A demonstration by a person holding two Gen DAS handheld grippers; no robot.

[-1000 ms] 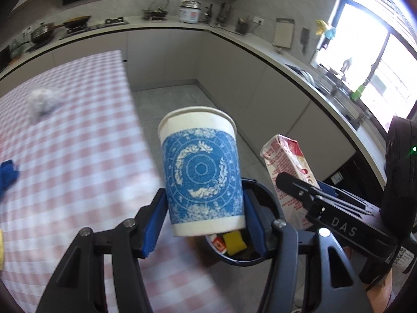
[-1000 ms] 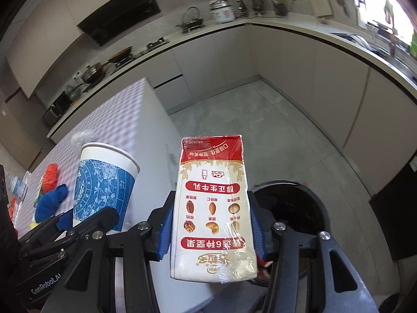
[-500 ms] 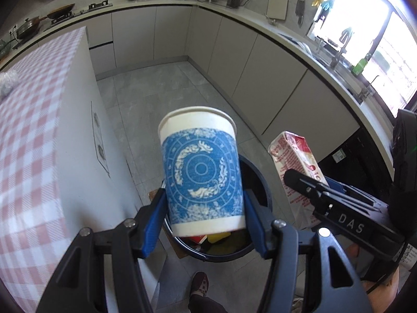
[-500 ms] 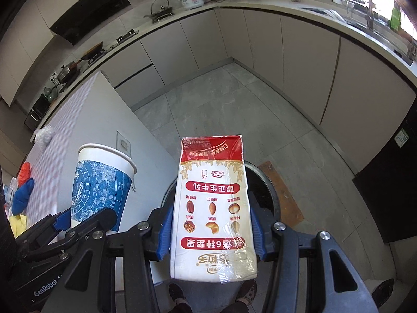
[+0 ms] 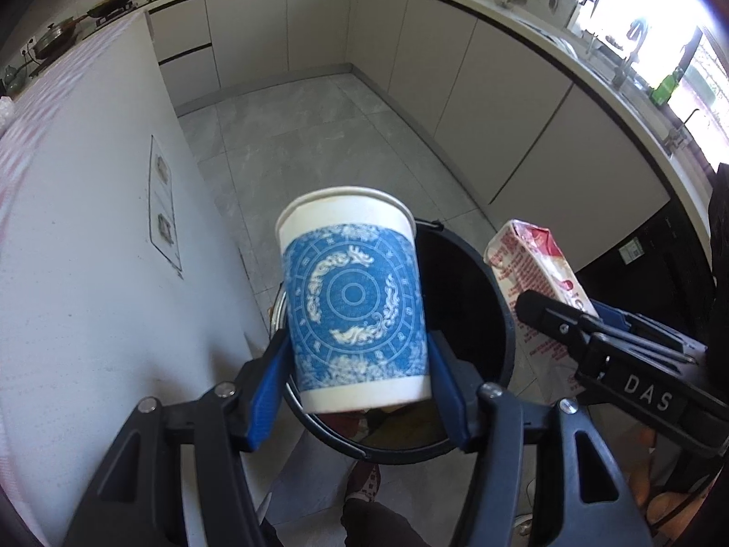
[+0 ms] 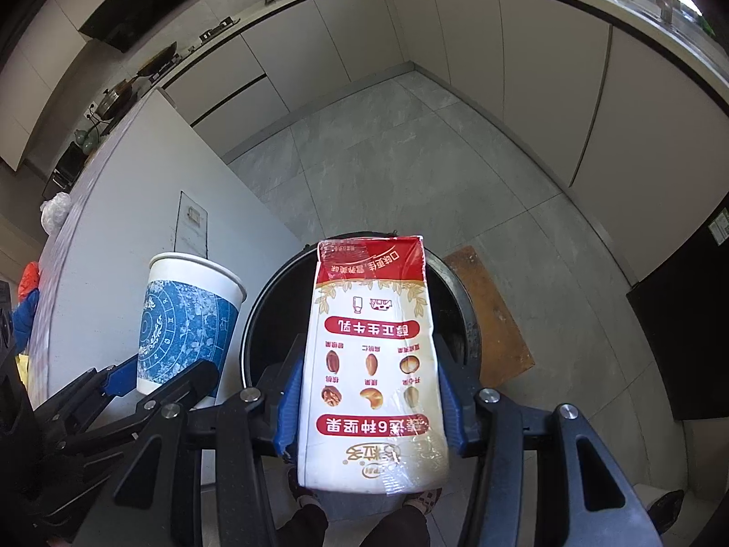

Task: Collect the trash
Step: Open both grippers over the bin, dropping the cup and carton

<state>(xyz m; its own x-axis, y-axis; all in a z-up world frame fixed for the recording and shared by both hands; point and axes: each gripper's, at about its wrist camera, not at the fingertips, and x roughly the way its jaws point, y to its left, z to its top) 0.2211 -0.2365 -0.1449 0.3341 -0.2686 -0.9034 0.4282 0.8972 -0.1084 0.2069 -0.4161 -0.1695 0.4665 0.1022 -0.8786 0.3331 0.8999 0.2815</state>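
Note:
A white paper cup with a blue pattern (image 5: 353,301) stands between the blue pads of my left gripper (image 5: 357,348). Its jaws are opening, and the pads still touch the cup's sides. The cup hangs over the left rim of a black trash bin (image 5: 501,319) on the floor. My right gripper (image 6: 370,378) is shut on a red and white milk carton (image 6: 373,364), held over the bin's mouth (image 6: 259,319). Each view shows the other item: the carton (image 5: 533,273) to the right, the cup (image 6: 182,323) to the left. Some trash lies at the bin's bottom.
The white side of the kitchen island (image 5: 91,250) rises just left of the bin, with a checked cloth on top. A brown mat (image 6: 492,310) lies right of the bin. A person's feet (image 5: 364,478) stand below it. Grey cabinets ring the tiled floor (image 6: 410,159).
Both grippers have moved off the island's edge and sunk toward the bin, tipping further down. The cup and the carton have stayed between their pads.

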